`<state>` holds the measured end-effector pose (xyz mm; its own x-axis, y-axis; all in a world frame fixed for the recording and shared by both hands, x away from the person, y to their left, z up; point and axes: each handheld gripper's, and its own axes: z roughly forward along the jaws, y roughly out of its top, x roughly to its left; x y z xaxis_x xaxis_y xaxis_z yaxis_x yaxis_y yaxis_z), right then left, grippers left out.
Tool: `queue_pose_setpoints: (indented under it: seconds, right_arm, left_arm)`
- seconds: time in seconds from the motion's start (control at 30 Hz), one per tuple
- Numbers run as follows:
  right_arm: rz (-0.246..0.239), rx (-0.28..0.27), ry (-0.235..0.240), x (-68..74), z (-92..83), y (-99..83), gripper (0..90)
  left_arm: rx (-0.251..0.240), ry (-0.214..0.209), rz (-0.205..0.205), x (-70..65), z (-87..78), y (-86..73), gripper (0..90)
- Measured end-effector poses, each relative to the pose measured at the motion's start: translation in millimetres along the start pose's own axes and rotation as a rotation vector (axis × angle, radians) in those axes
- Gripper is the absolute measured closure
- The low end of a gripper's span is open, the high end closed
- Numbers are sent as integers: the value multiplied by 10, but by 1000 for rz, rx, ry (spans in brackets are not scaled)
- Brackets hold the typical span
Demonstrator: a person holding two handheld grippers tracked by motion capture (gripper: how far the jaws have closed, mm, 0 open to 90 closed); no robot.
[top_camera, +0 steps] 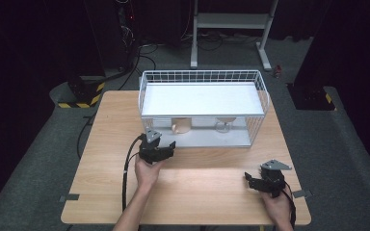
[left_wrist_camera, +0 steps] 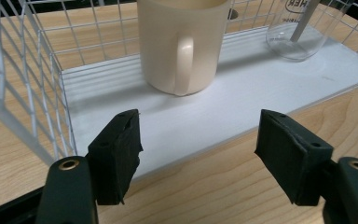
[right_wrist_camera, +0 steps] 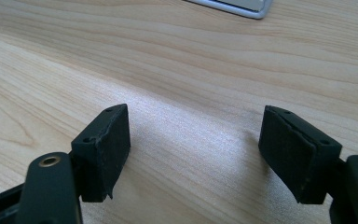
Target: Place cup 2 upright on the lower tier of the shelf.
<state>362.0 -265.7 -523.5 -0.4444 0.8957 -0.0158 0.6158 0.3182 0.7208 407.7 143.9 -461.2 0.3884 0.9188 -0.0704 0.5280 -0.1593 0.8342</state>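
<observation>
The left tongs (left_wrist_camera: pixel 198 154) are open with nothing in them, low in the left gripper view. The cream mug (left_wrist_camera: pixel 182 44) stands top middle, inside the wire rack (left_wrist_camera: pixel 28 107). A bump could tip the glass (left_wrist_camera: pixel 296 39) beside it. The right tongs (right_wrist_camera: pixel 193 149) are open and holding nothing too.

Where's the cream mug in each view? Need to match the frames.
High view: cream mug on the lower shelf of the white wire rack, left of centre, just beyond the left gripper.
Left gripper view: top centre, handle facing the camera, past the open jaws.
Right gripper view: not in it; bare wooden table.
Shared landmark: the clear glass vessel to the mug's right on the same shelf.
</observation>
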Motion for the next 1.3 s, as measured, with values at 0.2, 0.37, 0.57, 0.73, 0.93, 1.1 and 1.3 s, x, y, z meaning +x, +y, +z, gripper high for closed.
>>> queue_pose_setpoints:
  seconds: [0.2,0.37,0.57,0.73,0.93,1.1,1.3]
  right_arm:
    - [0,0,0,0,0,0,250]
    - [0,0,0,0,0,0,250]
    - [0,0,0,0,0,0,250]
    - [0,0,0,0,0,0,250]
    - [2,0,0,1,0,0,250]
    - [1,0,0,1,0,0,250]
    - [1,-1,0,1,0,0,250]
  left_arm:
    - [-7,-4,-10,17,-49,-25,307]
    - [-2,-3,-17,41,-73,-60,305]
    - [-9,-1,-25,75,-128,-99,302]
    - [-11,4,-31,110,-179,-127,301]
    - [-16,1,-46,139,-231,-160,293]
    - [-13,3,-48,153,-267,-181,286]
    - [-24,5,-53,167,-321,-202,283]
